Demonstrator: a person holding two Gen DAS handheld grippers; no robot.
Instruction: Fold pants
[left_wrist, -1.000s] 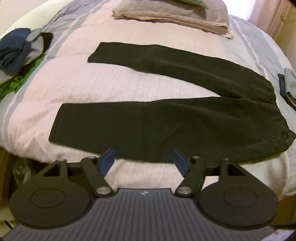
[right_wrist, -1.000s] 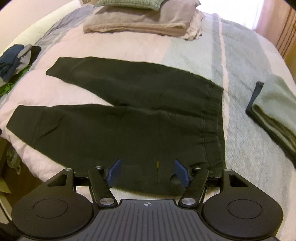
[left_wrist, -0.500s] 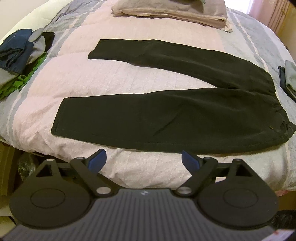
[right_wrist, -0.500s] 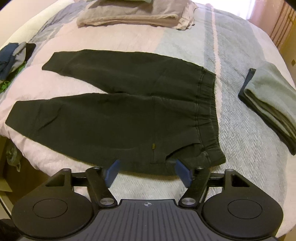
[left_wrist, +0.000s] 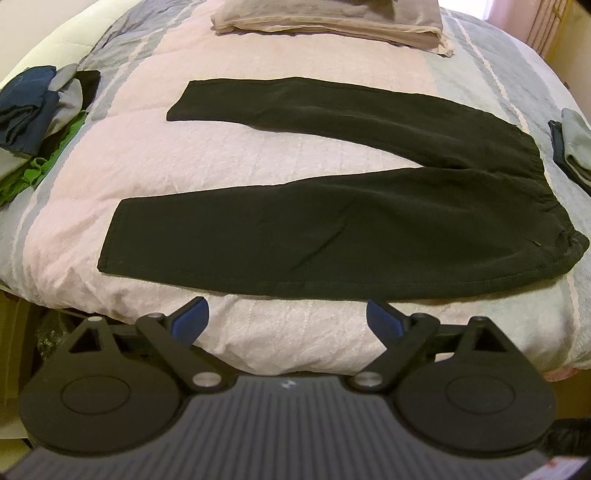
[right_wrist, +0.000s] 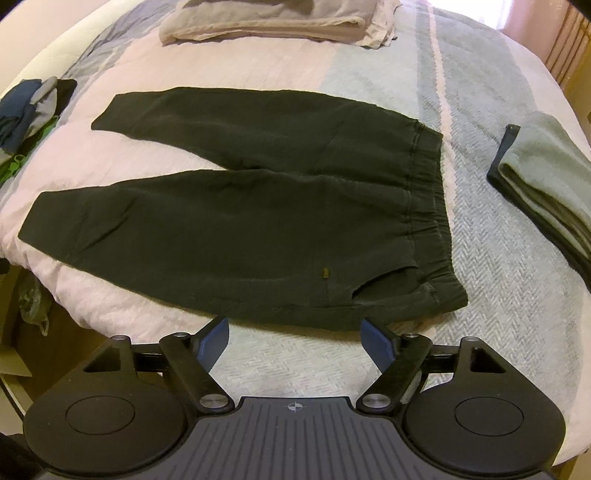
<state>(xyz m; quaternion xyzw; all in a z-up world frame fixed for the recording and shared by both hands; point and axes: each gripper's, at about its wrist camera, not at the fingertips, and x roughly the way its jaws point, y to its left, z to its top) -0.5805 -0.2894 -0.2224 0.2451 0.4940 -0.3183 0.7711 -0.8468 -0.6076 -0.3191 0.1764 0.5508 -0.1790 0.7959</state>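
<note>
Black pants (left_wrist: 332, 236) lie flat on the bed, legs spread apart and pointing left, waistband (right_wrist: 428, 206) at the right. In the left wrist view my left gripper (left_wrist: 288, 319) hovers open just short of the near leg's lower edge, holding nothing. In the right wrist view my right gripper (right_wrist: 295, 338) is open too, a little short of the pants (right_wrist: 258, 221) near the hip and pocket slit, with nothing between its blue pads.
A pink and grey striped quilt (left_wrist: 221, 155) covers the bed. Folded beige bedding (left_wrist: 332, 18) lies at the far end. A pile of blue, grey and green clothes (left_wrist: 33, 118) sits at the left edge. A folded grey garment (right_wrist: 546, 184) rests at the right.
Both grippers have drawn back from the pants toward the bed's near edge, and the left one has opened wider. The pants lie flat as before.
</note>
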